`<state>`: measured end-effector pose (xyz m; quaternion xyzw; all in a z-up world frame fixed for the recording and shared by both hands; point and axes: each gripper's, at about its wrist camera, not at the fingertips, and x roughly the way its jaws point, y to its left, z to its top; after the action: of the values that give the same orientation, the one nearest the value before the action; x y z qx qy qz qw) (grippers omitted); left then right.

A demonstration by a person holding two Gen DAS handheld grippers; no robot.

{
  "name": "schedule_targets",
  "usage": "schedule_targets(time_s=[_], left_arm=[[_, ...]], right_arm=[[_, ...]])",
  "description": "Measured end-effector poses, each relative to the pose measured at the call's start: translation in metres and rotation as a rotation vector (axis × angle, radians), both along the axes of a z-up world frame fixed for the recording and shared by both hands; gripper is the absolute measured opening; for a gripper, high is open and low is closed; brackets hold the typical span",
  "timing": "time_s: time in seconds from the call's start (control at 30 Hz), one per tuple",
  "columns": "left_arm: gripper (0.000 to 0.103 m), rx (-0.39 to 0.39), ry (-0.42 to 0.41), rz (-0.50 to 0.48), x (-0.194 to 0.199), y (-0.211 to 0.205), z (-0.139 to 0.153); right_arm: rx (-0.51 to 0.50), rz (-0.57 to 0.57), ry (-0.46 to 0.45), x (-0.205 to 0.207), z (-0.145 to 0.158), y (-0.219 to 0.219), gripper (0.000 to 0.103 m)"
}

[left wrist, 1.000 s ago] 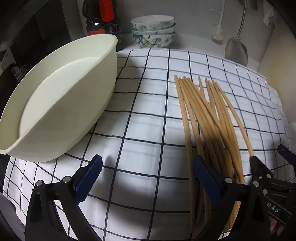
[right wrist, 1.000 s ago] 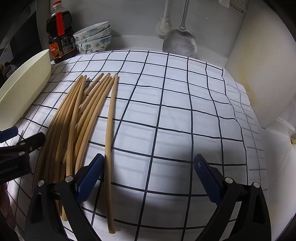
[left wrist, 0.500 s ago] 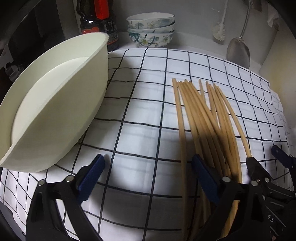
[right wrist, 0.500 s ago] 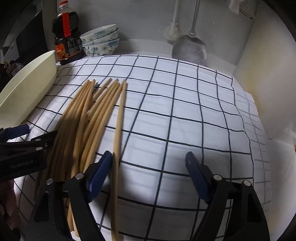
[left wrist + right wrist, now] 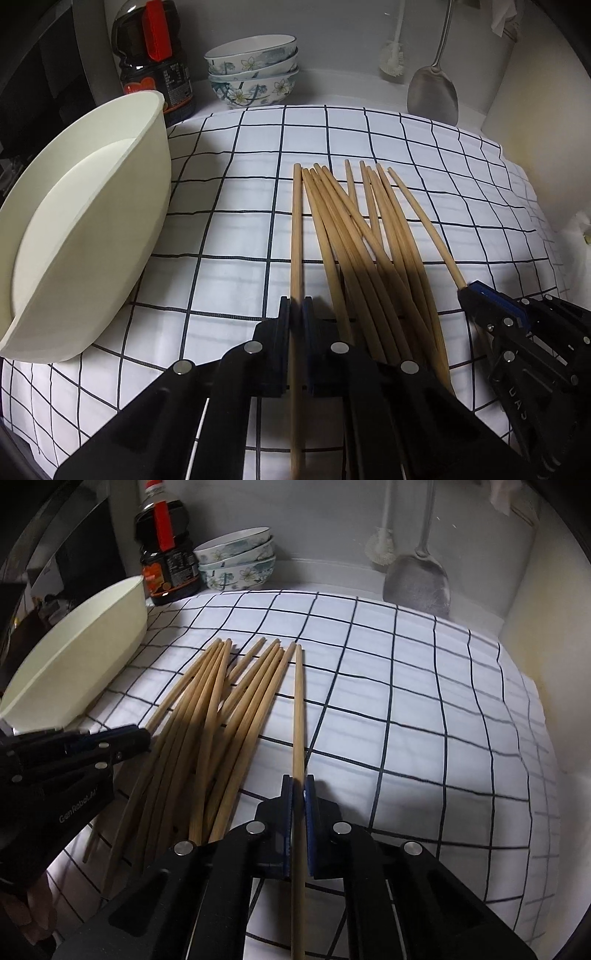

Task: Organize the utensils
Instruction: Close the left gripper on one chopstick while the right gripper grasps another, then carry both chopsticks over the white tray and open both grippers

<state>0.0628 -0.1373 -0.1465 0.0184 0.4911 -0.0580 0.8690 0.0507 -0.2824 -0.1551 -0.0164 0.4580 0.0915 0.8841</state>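
Observation:
Several long bamboo chopsticks (image 5: 373, 236) lie in a loose fan on the checked cloth (image 5: 229, 236); they also show in the right wrist view (image 5: 221, 716). My left gripper (image 5: 296, 306) is shut on the leftmost chopstick (image 5: 296, 229). My right gripper (image 5: 298, 786) is shut on the rightmost chopstick (image 5: 298, 709). The right gripper shows at the right edge of the left wrist view (image 5: 524, 339). The left gripper shows at the left edge of the right wrist view (image 5: 74, 753).
A cream oval container (image 5: 81, 229) stands at the left of the cloth. A dark sauce bottle (image 5: 155, 62) and stacked floral bowls (image 5: 255, 70) are at the back. A metal spatula (image 5: 432, 92) and a brush (image 5: 393, 62) hang on the back wall.
Both grippers have gone from wide open to shut, each on one chopstick at an outer edge of the pile. Both have moved in closer to the pile.

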Motion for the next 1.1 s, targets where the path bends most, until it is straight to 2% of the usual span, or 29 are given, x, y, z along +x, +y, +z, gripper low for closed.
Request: schedule_targets(time_s=[0.17, 0.3, 0.5, 0.63, 0.83, 1.0, 1.1], left_arm=[[0.007, -0.028, 0.016, -0.008, -0.003, 0.006, 0.007], [0.007, -0.058, 0.004, -0.030, -0.005, 0.009, 0.025], [0.007, -0.123, -0.038, -0.065, -0.008, 0.023, 0.068], [0.007, -0.155, -0.092, -0.061, -0.008, 0.049, 0.106], [0.007, -0.144, -0.156, 0.005, 0.003, 0.116, 0.142], [0.007, -0.106, -0.152, 0.074, 0.015, 0.174, 0.138], [0.007, -0.089, -0.132, 0.111, 0.024, 0.205, 0.127]], right_arm=[[0.058, -0.056, 0.001, -0.007, 0.008, -0.008, 0.006], [0.089, -0.094, -0.011, -0.013, 0.023, -0.011, 0.006], [0.110, -0.118, -0.044, -0.018, 0.057, -0.002, 0.006], [0.125, -0.112, -0.083, -0.019, 0.086, 0.018, 0.006], [0.174, -0.059, -0.120, -0.006, 0.118, 0.073, 0.006], [0.219, 0.016, -0.134, 0.017, 0.132, 0.135, 0.006], [0.239, 0.065, -0.120, 0.033, 0.130, 0.175, 0.006]])
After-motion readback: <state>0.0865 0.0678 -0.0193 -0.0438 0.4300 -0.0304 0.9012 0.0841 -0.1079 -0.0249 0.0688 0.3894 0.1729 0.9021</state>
